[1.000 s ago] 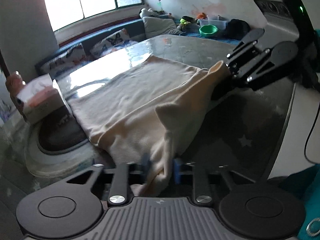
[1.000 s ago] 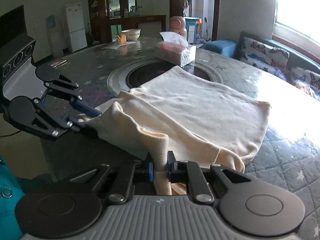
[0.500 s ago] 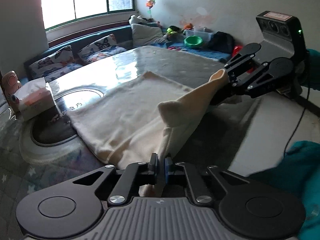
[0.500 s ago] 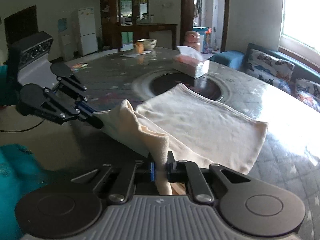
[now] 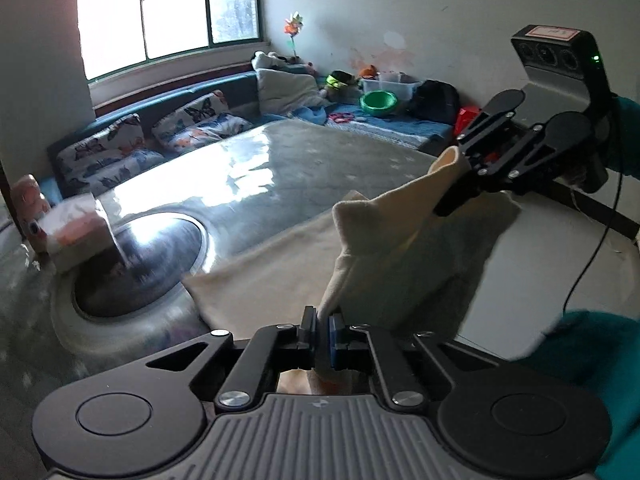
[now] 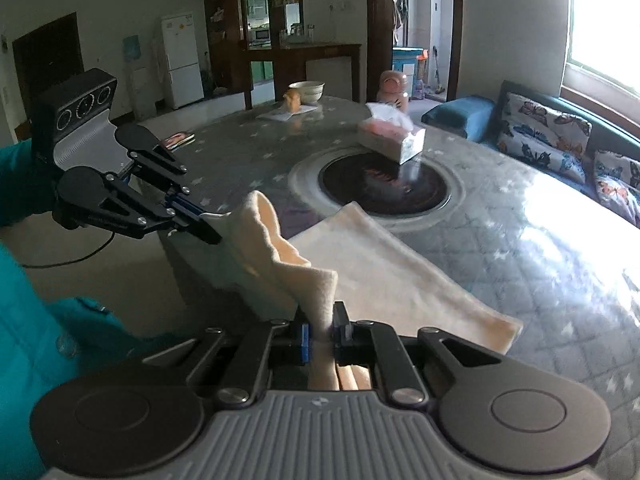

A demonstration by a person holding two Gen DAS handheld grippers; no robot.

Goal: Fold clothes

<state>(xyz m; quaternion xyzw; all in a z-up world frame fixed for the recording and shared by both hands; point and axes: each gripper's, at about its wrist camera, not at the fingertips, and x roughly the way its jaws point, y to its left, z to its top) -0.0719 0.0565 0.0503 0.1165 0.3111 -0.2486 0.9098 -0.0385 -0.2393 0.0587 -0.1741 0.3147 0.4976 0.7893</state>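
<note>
**Both grippers pinching one edge of a cream garment above the table edge**

The left black two-finger gripper (image 5: 322, 330) is closed tightly on a fold of the cream, soft knit garment (image 5: 280, 276), the cloth squeezed between its blue-padded fingers. The right black two-finger gripper (image 6: 320, 334) is likewise clamped on a bunched corner of the same garment (image 6: 384, 276). Each gripper also appears in the other's view: the right one (image 5: 450, 196) at upper right, the left one (image 6: 208, 226) at left, both with cloth caught at the fingertips. The held edge is raised off the round table with the grey star-patterned quilted cover (image 6: 520, 248), sagging between the two grips; the rest of the garment lies flat on the cover near the table's edge, just beside the dark circular inset (image 6: 384, 190) at the table's centre. A pink-and-white tissue box (image 6: 392, 140) sits at the inset's far rim. Teal sleeves (image 6: 24, 184) show behind the grippers.
</note>
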